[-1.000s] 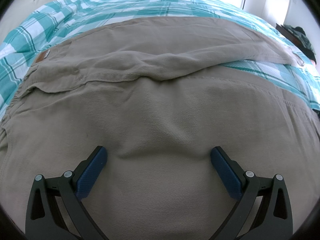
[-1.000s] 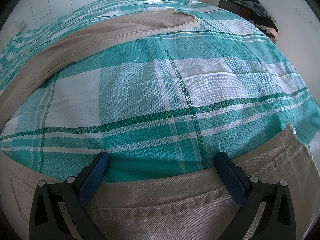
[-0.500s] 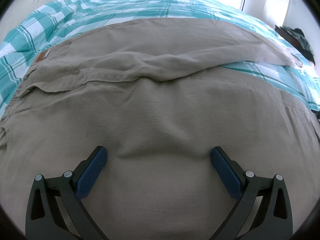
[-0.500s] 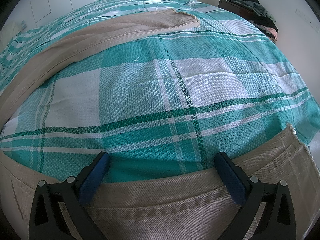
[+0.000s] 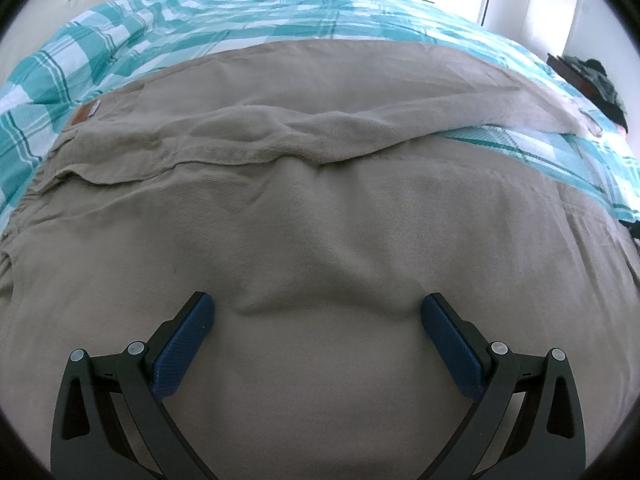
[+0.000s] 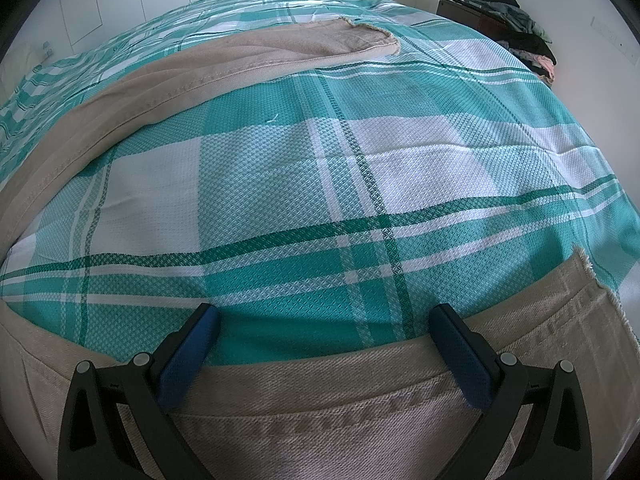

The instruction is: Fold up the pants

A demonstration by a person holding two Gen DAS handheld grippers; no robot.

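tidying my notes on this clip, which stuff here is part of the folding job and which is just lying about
Part of the job:
- beige cotton pants, legs spread apart
- open left gripper
- open right gripper
- teal and white plaid bedspread, the work surface

Just lying about:
- heap of dark clothes
- dark wooden cabinet

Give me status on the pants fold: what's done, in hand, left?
Done: the khaki pants lie spread on the plaid bedspread; no fold made, the two legs lie apart. In hand: nothing gripped. The left gripper is open over the seat fabric, and the right gripper is open at the near leg's edge; contact unclear. The far leg lies untouched. Left: every fold.
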